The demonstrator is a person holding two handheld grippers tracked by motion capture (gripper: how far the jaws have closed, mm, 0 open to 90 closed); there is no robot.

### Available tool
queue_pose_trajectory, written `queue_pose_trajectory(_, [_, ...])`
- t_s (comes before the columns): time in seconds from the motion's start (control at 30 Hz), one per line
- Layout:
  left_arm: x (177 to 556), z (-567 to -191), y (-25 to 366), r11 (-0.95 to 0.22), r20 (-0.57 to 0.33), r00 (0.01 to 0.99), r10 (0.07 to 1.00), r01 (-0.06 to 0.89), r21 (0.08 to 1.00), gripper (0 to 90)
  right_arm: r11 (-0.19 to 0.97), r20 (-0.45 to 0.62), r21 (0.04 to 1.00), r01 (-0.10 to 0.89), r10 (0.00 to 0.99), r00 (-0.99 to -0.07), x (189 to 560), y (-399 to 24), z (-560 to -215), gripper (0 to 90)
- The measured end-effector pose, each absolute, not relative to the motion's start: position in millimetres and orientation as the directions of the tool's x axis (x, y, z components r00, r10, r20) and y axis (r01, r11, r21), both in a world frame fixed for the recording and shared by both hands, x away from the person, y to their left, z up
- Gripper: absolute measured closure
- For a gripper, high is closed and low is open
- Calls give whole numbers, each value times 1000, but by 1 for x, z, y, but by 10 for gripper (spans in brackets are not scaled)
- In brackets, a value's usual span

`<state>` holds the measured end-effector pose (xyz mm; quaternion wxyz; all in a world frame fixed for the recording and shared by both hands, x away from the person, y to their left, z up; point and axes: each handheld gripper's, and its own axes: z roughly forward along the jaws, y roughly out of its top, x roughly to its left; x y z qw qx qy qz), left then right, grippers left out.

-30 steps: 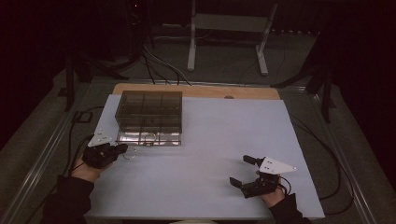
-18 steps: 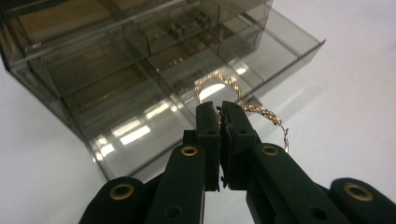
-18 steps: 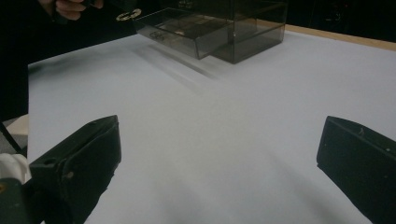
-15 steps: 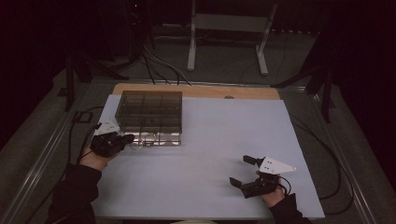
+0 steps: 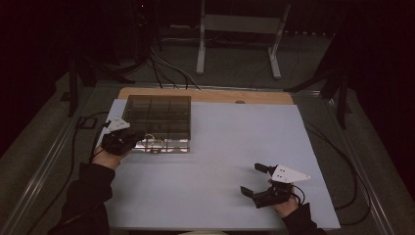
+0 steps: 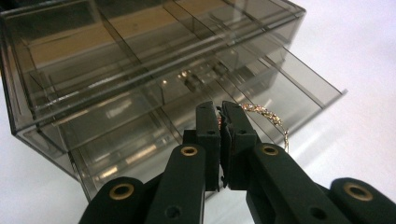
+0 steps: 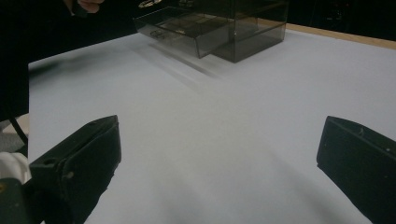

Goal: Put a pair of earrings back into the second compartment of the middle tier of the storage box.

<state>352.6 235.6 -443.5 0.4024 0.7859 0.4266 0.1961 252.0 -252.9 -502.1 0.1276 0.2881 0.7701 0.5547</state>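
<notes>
The left gripper (image 6: 220, 109), jaws closed apparently on the bracelet (image 6: 264, 114), should be lowered over the open drawer (image 6: 280, 88) before release; the right gripper (image 5: 258, 180) is held wide open, empty.

The high view looks forward and down over the whole counter (image 5: 220, 147) from the person's side. The left gripper view sits close against the smoked drawer box (image 6: 154, 70), looking along its tongs. The right gripper view looks low across the counter toward that same box, far off.
</notes>
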Motion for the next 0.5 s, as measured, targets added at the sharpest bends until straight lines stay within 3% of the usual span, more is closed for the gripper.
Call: queue_pose_trajectory(0.5, [364,-451,222,-306,-22,523,852,531,790,879,216,131,926,309,586,-800,253,-253,-502,0])
